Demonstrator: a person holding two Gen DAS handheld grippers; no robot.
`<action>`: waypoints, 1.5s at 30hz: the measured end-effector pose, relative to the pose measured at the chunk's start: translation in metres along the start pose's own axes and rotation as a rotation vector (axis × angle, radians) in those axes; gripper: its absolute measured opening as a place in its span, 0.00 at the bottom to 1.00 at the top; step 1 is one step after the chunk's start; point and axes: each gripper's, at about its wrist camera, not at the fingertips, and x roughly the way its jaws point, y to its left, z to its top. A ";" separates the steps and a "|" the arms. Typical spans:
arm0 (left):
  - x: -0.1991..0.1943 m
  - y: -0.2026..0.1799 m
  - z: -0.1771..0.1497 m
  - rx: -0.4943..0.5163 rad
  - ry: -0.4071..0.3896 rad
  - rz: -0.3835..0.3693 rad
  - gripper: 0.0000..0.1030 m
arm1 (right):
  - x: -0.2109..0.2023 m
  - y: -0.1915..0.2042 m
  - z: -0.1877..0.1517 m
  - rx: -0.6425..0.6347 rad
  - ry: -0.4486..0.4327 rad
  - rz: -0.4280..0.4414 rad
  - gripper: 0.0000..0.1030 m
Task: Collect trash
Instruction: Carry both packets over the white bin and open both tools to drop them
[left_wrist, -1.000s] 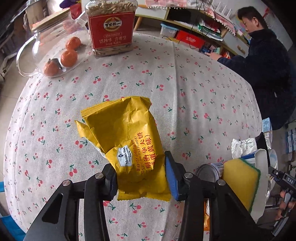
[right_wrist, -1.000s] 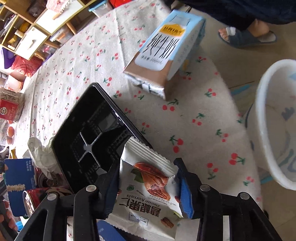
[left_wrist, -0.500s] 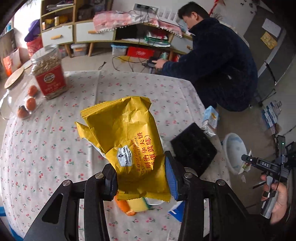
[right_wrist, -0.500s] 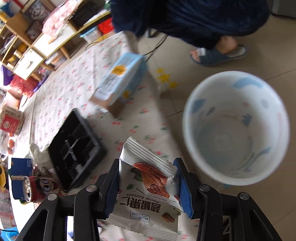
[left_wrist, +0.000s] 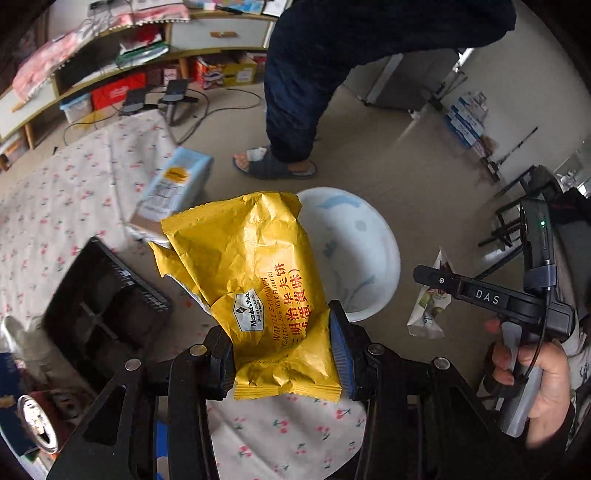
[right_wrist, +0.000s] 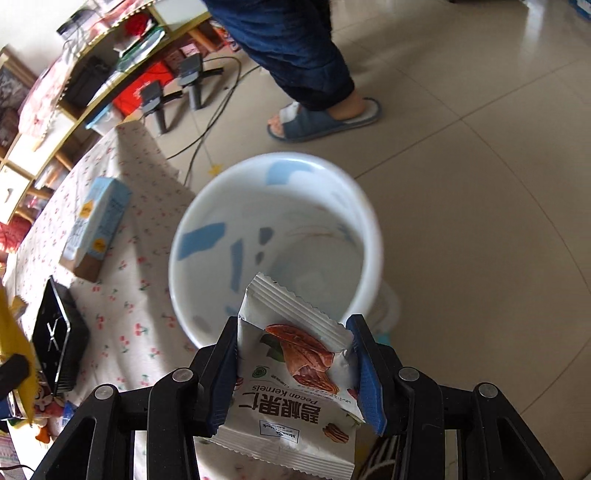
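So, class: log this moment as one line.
left gripper: holds yellow wrapper | right gripper: holds pecan packet over white bin | nothing dropped

**Readable print on the two wrappers and the handle**

The crumpled yellow foil snack wrapper (left_wrist: 258, 280) shows "Member's Mark", "WAFFLE SANDWICH" and "YOLK FLAVOR", with red Chinese characters. The white plastic nut packet (right_wrist: 295, 384) reads "Pecan Kernels" under large Chinese characters. The black gripper handle (left_wrist: 491, 299) carries the letters "DAS".
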 end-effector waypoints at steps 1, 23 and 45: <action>0.011 -0.011 0.003 0.015 0.014 -0.003 0.44 | 0.000 -0.007 0.001 0.007 0.002 -0.004 0.48; 0.121 -0.044 0.049 0.159 0.047 0.124 0.87 | 0.010 -0.054 0.019 0.069 0.014 -0.061 0.49; -0.049 0.068 -0.025 0.010 -0.053 0.208 0.87 | 0.034 0.020 0.034 0.010 -0.005 -0.062 0.52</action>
